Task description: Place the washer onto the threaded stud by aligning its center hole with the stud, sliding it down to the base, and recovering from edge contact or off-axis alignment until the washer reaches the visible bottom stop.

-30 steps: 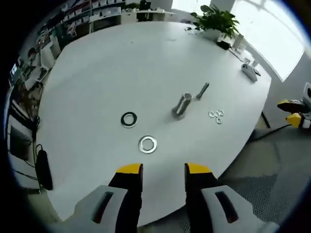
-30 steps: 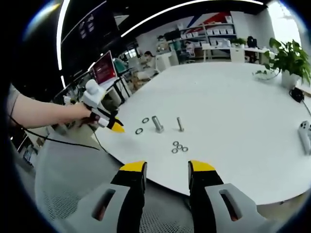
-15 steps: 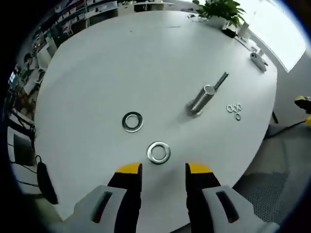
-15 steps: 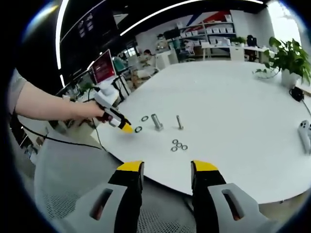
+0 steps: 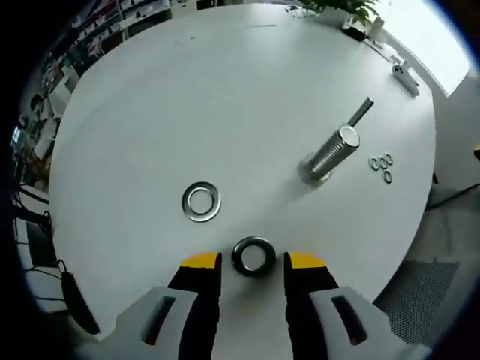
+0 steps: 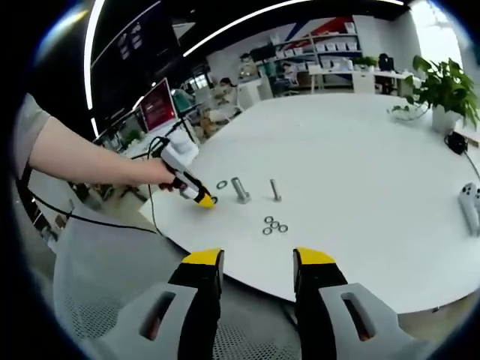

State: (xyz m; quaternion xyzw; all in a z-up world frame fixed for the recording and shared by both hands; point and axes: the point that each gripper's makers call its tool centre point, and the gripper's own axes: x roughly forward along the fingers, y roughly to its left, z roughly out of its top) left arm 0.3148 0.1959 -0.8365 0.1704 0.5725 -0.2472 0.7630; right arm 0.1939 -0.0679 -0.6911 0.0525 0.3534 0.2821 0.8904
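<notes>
— What is the room looking like?

— An office with shelves along the far wall is showing behind a big round white table (image 6: pixel 360 150). A potted plant (image 6: pixel 444 94) is standing at the table's far edge, and a white game controller (image 6: pixel 471 206) is lying near the rim.

— Where is the washer sitting?

— In the left gripper view a dark washer (image 5: pixel 253 255) is lying flat on the table, right between the yellow tips of the left gripper (image 5: pixel 253 262), whose jaws are standing apart with the ring in the gap; I cannot tell whether they are touching it. A second, brighter washer (image 5: pixel 201 202) is lying just beyond it, apart.

— And the stud?

— The thick threaded stud (image 5: pixel 331 152) is standing upright on its base, well apart from both washers. A thinner bolt (image 5: pixel 361 112) is standing just behind it, and three small washers (image 5: pixel 382 166) are clustering beside them.

— What is the right gripper doing?

— The right gripper (image 6: pixel 256 264) is hovering off the table's near edge, jaws spread wide and gripping nothing. From there a person's hand (image 6: pixel 154 175) is holding the left gripper down by the washers.
</notes>
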